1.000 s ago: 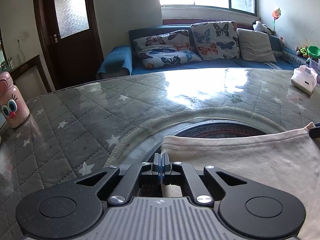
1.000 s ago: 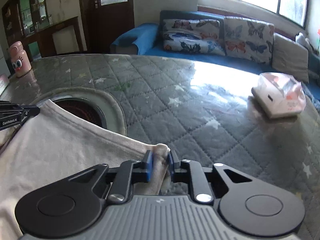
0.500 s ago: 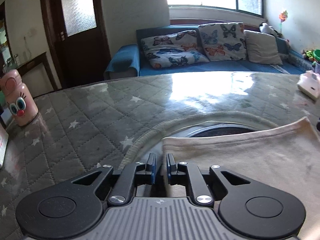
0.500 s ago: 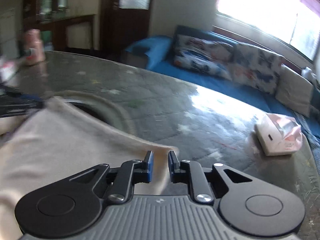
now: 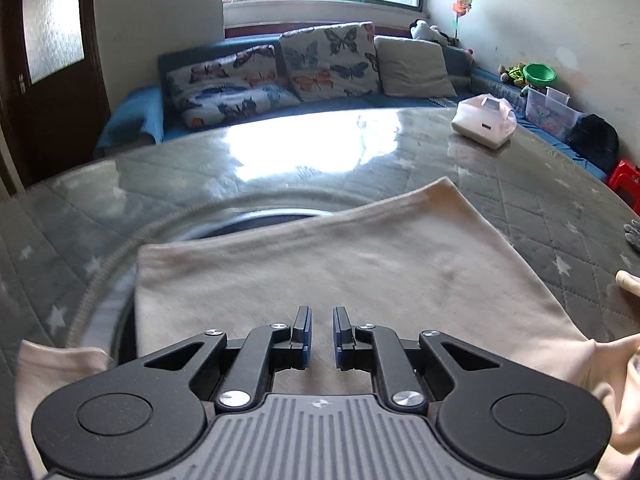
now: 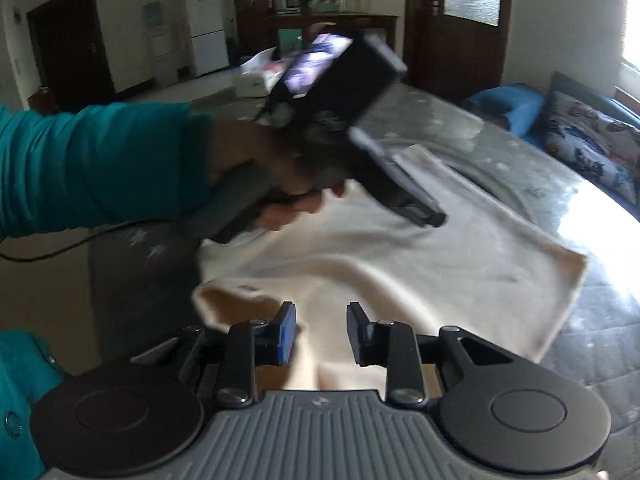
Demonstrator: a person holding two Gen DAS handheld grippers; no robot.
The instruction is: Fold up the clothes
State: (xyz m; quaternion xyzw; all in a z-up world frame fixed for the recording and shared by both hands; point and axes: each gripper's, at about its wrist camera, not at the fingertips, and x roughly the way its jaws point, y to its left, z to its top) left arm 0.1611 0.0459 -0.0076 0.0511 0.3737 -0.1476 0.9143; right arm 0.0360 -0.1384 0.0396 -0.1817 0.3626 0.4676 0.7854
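A cream garment [image 5: 360, 268] lies flat on the quilted, glass-topped table [image 5: 280, 168], its far corner toward the window. My left gripper [image 5: 321, 334] is open and empty, hovering over the garment's near part. In the right wrist view the garment [image 6: 420, 264] spreads ahead with a folded lump near my right gripper [image 6: 321, 334], which is open and empty above it. The left gripper [image 6: 400, 192], held in a hand with a teal sleeve, shows there blurred above the cloth's far side.
A white tissue box [image 5: 484, 122] sits at the table's far right. A round recess [image 5: 272, 218] in the table lies partly under the garment. A sofa with butterfly cushions [image 5: 280, 76] stands beyond. A red stool [image 5: 624, 180] is at the right.
Both grippers have let go of the garment's corners and opened. The garment now lies flat. The left gripper drew back over it; the right swung round to face left.
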